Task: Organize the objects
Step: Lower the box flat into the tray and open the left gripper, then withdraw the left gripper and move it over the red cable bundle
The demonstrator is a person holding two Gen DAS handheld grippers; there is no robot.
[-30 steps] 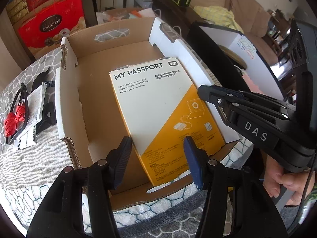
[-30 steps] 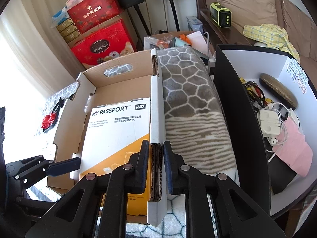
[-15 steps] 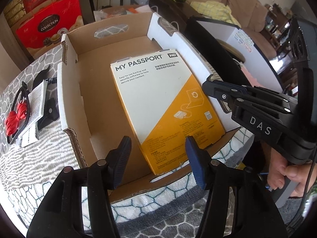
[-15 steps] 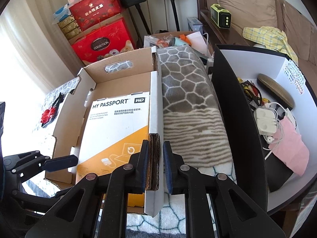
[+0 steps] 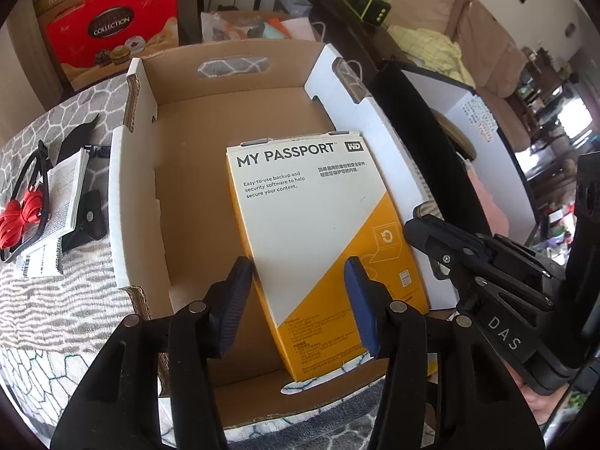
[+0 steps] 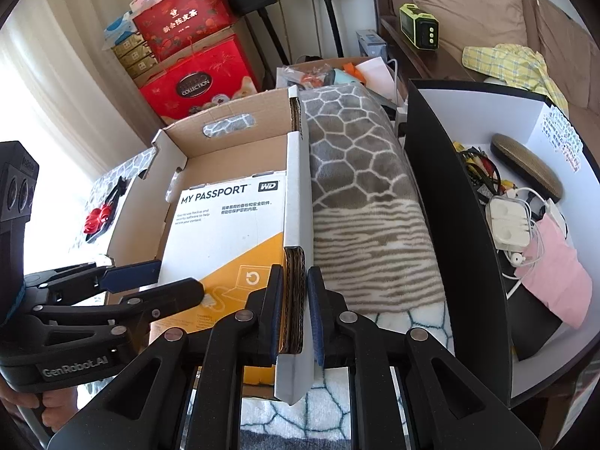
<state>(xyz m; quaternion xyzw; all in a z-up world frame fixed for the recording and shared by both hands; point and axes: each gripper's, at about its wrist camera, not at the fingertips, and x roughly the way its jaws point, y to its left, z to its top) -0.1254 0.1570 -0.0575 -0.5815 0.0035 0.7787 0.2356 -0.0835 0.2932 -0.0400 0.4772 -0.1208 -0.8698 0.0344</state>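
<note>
My left gripper (image 5: 296,296): jaws spread wide, holding nothing, hovering over the near end of the carton (image 5: 135,202), one finger on each side of the box (image 5: 311,225) without touching it. Its body reads "GenRobot.AI" in the right view.

My right gripper (image 6: 294,307): jaws closed on the carton's right wall (image 6: 296,202) near its near corner, the corrugated edge showing between the pads. Its body reads "DAS" in the left view.

Box: white and yellow, lying flat on the carton floor against the right wall, printed "MY PASSPORT", "WD", "Easy-to-use backup and security software to help secure your content." plus Chinese lines I cannot read.

Carton: open top, brown inside, white outside, hand-hole in the far wall. Bare floor left of the box and beyond it.

Left of the carton, on the blanket (image 6: 360,195): booklet (image 5: 63,195), red cord (image 5: 18,213), black items.

Right of the carton: blanket strip, then a black-and-white bin (image 6: 442,225) with cables and earphones.

Beyond the carton: red bag (image 5: 112,30) reading "COLLECTION".
</note>
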